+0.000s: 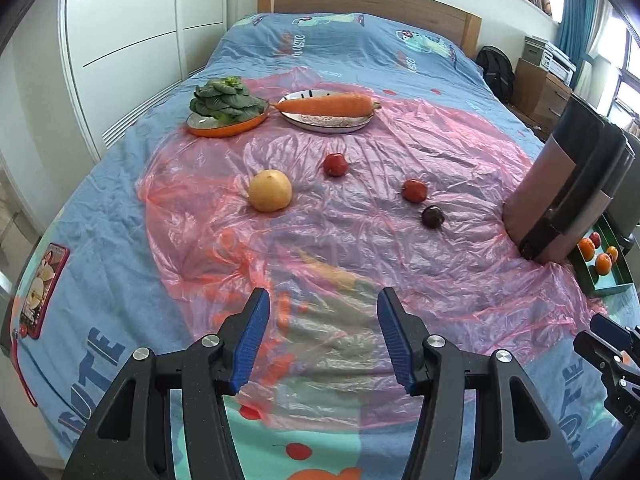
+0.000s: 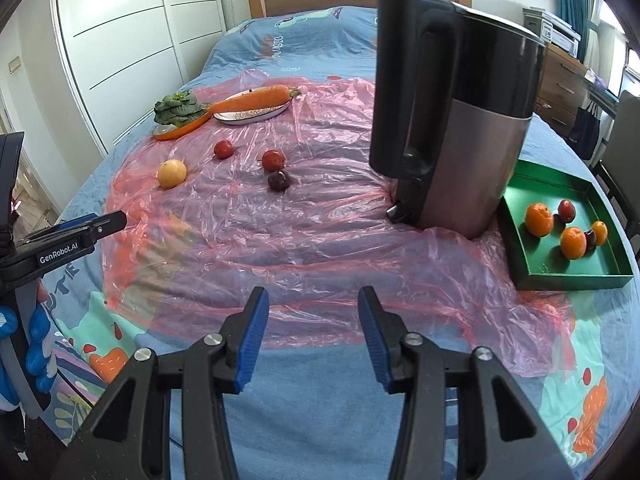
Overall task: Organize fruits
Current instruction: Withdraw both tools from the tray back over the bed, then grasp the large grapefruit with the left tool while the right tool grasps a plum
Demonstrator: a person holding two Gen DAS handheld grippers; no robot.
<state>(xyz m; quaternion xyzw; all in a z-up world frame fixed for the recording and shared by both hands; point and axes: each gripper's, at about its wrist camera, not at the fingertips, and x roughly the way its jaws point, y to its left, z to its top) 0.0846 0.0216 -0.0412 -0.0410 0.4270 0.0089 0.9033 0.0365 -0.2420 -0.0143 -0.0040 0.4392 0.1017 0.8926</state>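
On a pink plastic sheet [image 1: 360, 216] on the bed lie a yellow pear [image 1: 270, 191], two red fruits [image 1: 335, 164] [image 1: 414, 190] and a dark plum [image 1: 433, 216]. They also show in the right wrist view: pear [image 2: 172, 173], red fruits [image 2: 223, 149] [image 2: 273, 159], plum [image 2: 279, 180]. A green tray [image 2: 532, 264] at the right holds several oranges and red fruits; it also shows in the left wrist view [image 1: 612, 286]. My left gripper [image 1: 323, 336] is open and empty above the sheet's near edge. My right gripper [image 2: 313, 332] is open and empty near the bed's front.
A black and steel kettle [image 2: 452, 120] stands between the loose fruits and the tray. At the back, an orange dish with greens [image 1: 226, 110] and a white plate with a carrot [image 1: 326, 110]. A white wardrobe is left, drawers right.
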